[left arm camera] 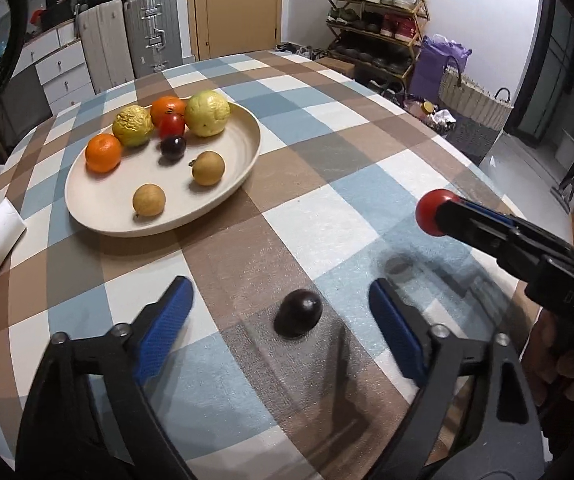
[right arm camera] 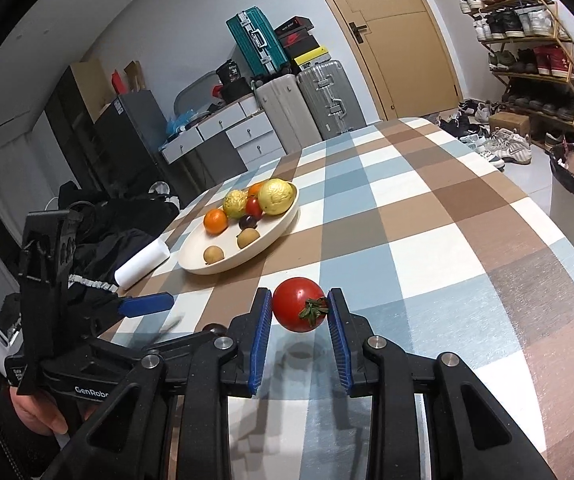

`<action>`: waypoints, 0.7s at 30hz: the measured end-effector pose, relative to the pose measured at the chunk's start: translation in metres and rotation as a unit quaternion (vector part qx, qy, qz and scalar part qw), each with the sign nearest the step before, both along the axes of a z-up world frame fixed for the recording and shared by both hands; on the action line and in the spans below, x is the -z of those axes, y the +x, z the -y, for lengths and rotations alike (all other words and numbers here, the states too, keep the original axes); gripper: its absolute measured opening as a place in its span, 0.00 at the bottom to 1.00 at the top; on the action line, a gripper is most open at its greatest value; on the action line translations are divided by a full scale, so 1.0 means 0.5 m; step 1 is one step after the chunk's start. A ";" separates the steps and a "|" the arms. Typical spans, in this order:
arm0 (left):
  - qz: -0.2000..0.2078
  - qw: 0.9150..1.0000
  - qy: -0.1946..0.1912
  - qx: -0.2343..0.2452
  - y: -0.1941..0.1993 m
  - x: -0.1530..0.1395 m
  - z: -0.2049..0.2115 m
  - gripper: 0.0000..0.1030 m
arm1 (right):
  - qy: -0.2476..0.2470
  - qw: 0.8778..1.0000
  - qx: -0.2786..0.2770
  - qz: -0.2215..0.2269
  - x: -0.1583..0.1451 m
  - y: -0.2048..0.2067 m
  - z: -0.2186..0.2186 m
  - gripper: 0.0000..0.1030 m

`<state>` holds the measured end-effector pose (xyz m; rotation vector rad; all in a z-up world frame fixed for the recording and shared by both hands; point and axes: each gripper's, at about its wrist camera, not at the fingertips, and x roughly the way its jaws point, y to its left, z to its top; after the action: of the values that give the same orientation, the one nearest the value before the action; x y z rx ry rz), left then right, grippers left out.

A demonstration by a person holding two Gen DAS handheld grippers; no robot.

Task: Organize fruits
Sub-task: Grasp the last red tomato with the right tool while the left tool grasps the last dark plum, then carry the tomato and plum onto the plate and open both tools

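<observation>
You had even, fairly bright indoor light from overhead, cool and slightly bluish on the white walls. Soft shadows fell close beneath things: a dark patch under the plum (left arm camera: pixel 298 313) on the tablecloth (left arm camera: pixel 327 184), and a faint blurred one under the tomato (right arm camera: pixel 299 309). Small highlights glinted on the plum and tomato, without harsh glare. Both fisheye views bent the table edge and door (right arm camera: pixel 399 36) into curves, and black vignetting filled the corners. The plate (left arm camera: pixel 243 152) and its fruit stayed sharp; your left gripper's fingers (left arm camera: pixel 165 328) showed slight motion smear, as did their shadows.
</observation>
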<state>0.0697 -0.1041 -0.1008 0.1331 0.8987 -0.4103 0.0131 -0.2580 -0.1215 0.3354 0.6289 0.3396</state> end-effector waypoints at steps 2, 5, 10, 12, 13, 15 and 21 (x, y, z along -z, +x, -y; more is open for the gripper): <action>-0.010 1.000 -0.001 0.008 0.002 0.006 0.004 0.66 | 0.002 1.000 -0.001 -0.001 0.001 0.000 0.002 0.28; -0.023 1.000 -0.006 0.010 0.005 0.016 0.001 0.48 | 0.002 1.000 -0.003 -0.001 0.003 0.001 0.000 0.28; -0.029 0.999 -0.021 0.023 0.002 0.020 -0.006 0.20 | 0.004 1.000 -0.004 -0.002 0.003 0.000 0.000 0.28; -0.017 0.999 -0.014 0.035 -0.005 0.015 0.002 0.20 | 0.003 1.000 -0.004 -0.004 0.004 -0.001 -0.002 0.28; -0.015 0.999 -0.016 0.038 -0.006 0.014 0.003 0.20 | 0.002 1.000 -0.004 -0.004 0.003 -0.002 -0.002 0.28; -0.021 0.998 -0.029 0.047 -0.008 0.011 0.003 0.20 | -0.001 1.000 -0.004 -0.003 0.003 0.000 -0.003 0.28; -0.020 0.998 -0.044 0.043 -0.007 -0.001 -0.009 0.20 | -0.007 1.000 -0.003 -0.002 -0.001 0.005 -0.005 0.28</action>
<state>0.0664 -0.0994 -0.1005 0.0827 0.9145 -0.5342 0.0158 -0.2556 -0.1212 0.3216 0.6362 0.3408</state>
